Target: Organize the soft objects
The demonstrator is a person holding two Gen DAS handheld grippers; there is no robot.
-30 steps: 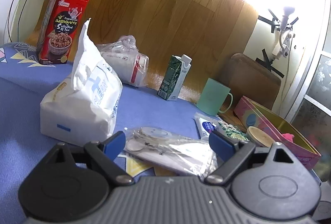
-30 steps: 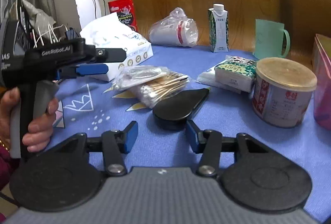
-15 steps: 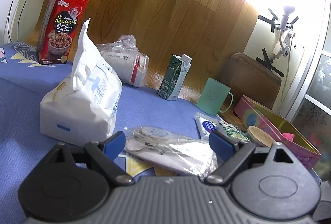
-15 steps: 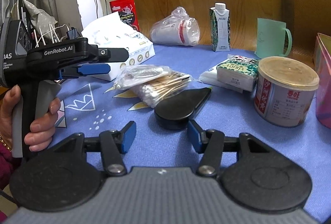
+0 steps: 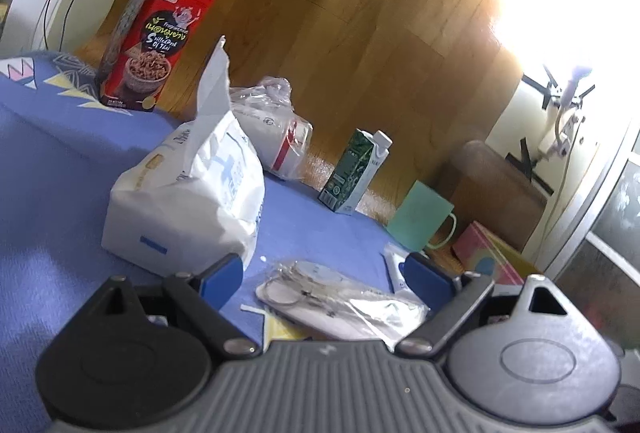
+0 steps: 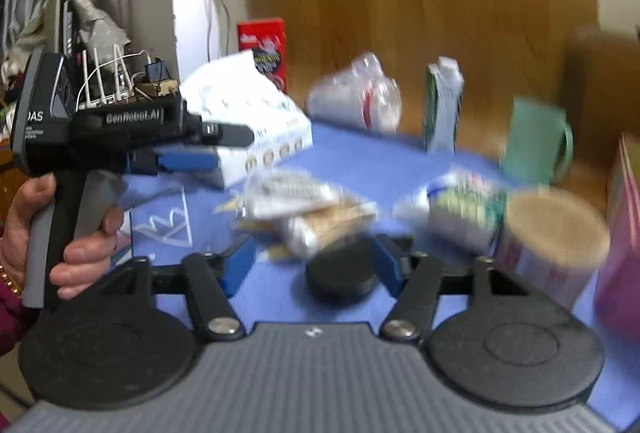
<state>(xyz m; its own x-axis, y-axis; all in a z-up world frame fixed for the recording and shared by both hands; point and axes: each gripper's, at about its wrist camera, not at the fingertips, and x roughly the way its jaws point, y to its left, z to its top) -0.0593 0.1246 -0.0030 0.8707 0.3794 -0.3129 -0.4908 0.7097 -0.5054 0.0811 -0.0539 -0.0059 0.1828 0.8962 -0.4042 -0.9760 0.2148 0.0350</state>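
A white soft tissue pack (image 5: 188,193) stands on the blue cloth (image 5: 52,169), just ahead and left of my left gripper (image 5: 324,275), which is open and empty. A clear bag of cotton pads (image 5: 340,301) lies between its fingertips. In the blurred right wrist view the tissue pack (image 6: 248,121) is far left, and a bag of cotton swabs (image 6: 308,217) and a small green-and-white tissue packet (image 6: 460,209) lie ahead. My right gripper (image 6: 314,265) is open and empty over a black case (image 6: 340,273). The left gripper (image 6: 192,149) shows at left, held by a hand.
A red snack box (image 5: 156,41), a bag of paper cups (image 5: 276,137), a green carton (image 5: 352,173), a mint mug (image 5: 420,221) and a pink box (image 5: 488,261) stand along the back and right. A round tin (image 6: 556,241) is at right.
Both grippers have moved: the left view has tilted and shifted. The right view is now motion-blurred and closer to the black case. Both jaws stay open.
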